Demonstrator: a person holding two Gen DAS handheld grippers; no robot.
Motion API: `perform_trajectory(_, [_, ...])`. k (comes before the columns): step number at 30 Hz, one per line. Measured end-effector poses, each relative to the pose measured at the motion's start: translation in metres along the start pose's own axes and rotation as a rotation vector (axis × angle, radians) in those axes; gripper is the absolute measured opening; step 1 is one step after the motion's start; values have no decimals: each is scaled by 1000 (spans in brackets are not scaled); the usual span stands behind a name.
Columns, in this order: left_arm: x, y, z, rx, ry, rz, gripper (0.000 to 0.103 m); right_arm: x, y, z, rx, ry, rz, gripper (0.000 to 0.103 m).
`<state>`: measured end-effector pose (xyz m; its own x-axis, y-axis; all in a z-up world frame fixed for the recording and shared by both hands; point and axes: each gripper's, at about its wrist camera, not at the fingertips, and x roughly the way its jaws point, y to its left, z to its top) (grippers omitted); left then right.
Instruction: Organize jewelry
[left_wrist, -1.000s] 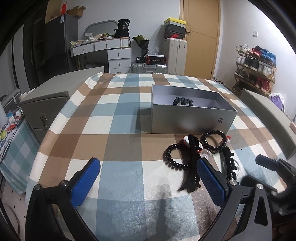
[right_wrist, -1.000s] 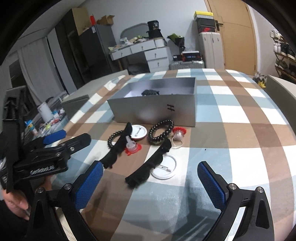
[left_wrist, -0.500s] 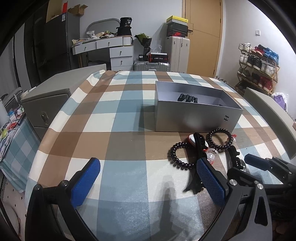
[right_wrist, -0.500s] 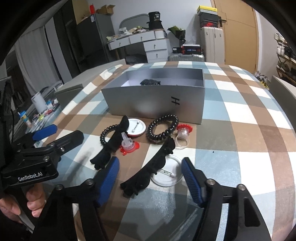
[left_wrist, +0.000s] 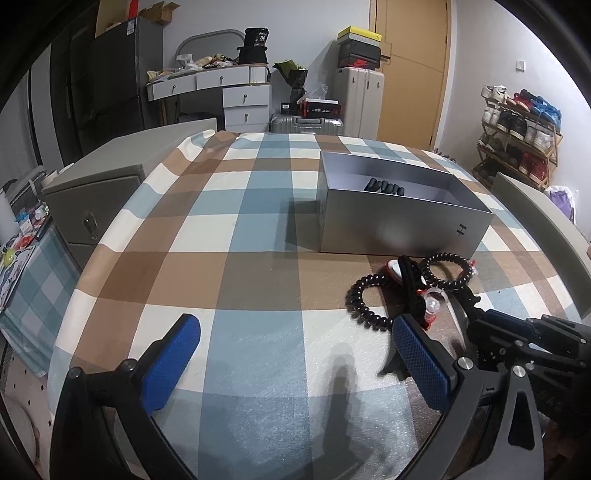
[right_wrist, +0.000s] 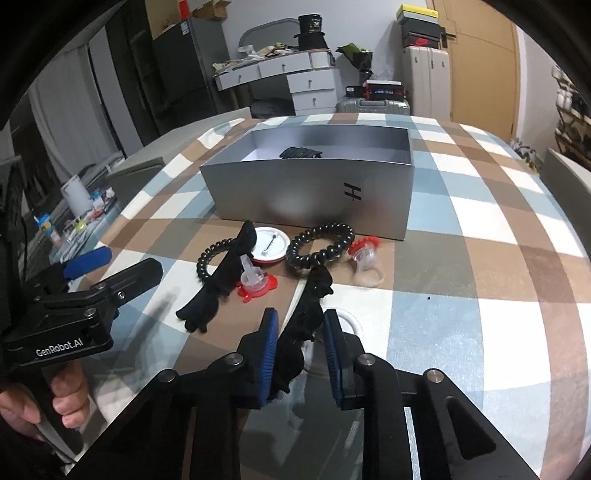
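Observation:
A grey open box (right_wrist: 317, 192) (left_wrist: 399, 229) on the checked tablecloth holds one black hair clip (right_wrist: 300, 152). In front of it lie two black bead bracelets (right_wrist: 320, 244) (right_wrist: 209, 254), two black hair clips, two red-and-clear toy rings (right_wrist: 255, 281) (right_wrist: 364, 249) and two white round badges (right_wrist: 269, 244). My right gripper (right_wrist: 300, 341) has narrowed around the near end of the right black hair clip (right_wrist: 309, 310), which lies over the near white badge (right_wrist: 347, 319); small gaps remain at the pads. My left gripper (left_wrist: 291, 363) is wide open and empty, left of the jewelry.
A grey cabinet (left_wrist: 92, 195) stands left of the table. A shoe rack (left_wrist: 517, 129) and white drawers (left_wrist: 236, 92) stand behind. A grey chair back (left_wrist: 543, 236) rises at the table's right edge. My left gripper also shows in the right wrist view (right_wrist: 92, 295).
My right gripper has moved forward and down to the right hair clip, its fingers closing from wide open to narrowly around it. The left gripper has drifted slightly and stays open.

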<state>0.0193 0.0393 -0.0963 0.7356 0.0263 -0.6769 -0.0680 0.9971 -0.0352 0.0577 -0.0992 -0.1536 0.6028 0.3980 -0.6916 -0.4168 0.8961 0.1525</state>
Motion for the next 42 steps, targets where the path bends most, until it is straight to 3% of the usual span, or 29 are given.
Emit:
perform_trajectory(12, [2,3,1,-1,14,-7,102,-11,-12,-3,44,-53,38,14])
perform_trajectory(17, [2,-2,6,18,14,-56,102,-21,-21,-6,64,-100,80,14])
perform_trajectory(27, [4,-47,23,220,-16,-201,102,-39,-38,-6,109,-182,118,14])
perform_trajectory(32, [11,-66,27,313,11,-299,101,-43,-49,-7,132,-200,118,14])
perform_trajectory(38, [20,-72,28,323,68,-377,77,-43,-54,-9,140,-203,123,14])
perform_trajectory(42, [26,-72,27,319,105,-398,49,-42,-54,-9,140,-206,129,14])
